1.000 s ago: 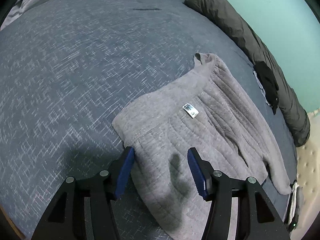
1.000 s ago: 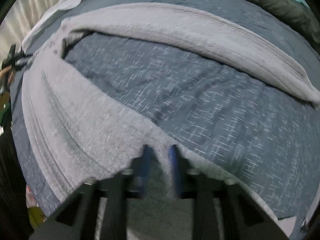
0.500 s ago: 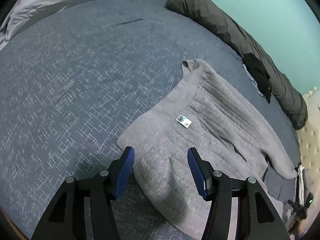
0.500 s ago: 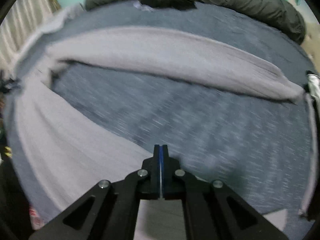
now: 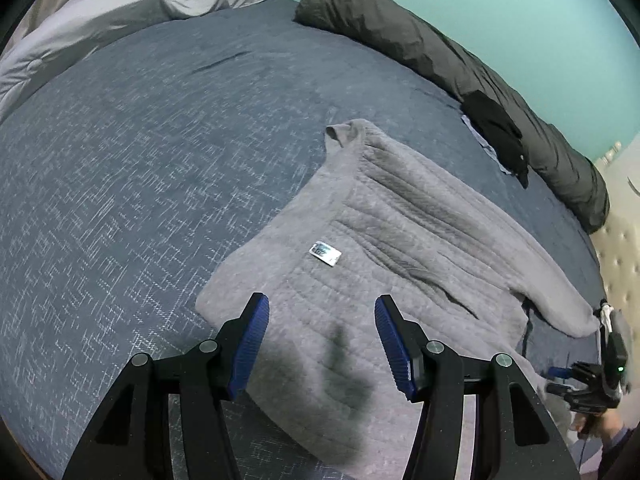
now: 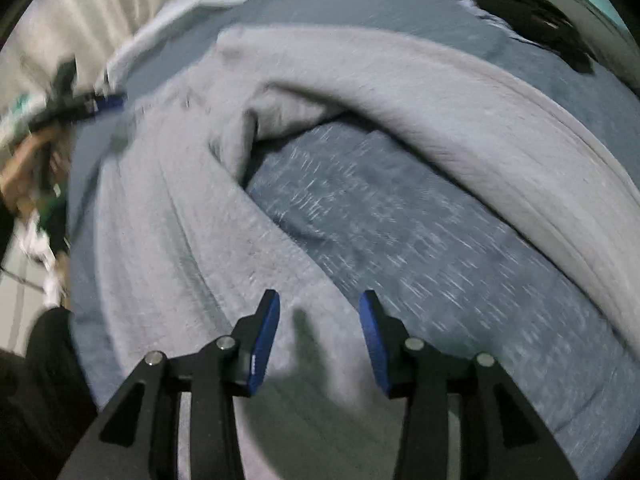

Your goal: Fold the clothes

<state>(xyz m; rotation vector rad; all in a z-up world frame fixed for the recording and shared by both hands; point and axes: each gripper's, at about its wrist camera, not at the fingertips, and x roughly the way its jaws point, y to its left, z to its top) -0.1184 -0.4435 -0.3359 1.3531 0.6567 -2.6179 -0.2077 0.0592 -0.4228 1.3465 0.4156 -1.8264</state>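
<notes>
A pale duvet (image 5: 120,4) is bunching at the far left of the blue bed (image 5: 140,140). Your left tongs (image 5: 322,328) are hovering spread above the grey sweater (image 5: 400,240), which is lying flat mid-bed; your right tongs (image 6: 319,322) are gaping too, empty. A dark bolster (image 5: 460,64) is lining the right edge.

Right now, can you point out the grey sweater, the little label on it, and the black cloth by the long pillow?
Grey sweater (image 5: 400,240), left wrist view, middle of the body.
Label (image 5: 326,253), left wrist view, its centre.
Black cloth (image 5: 498,132), left wrist view, middle of the heap.
</notes>
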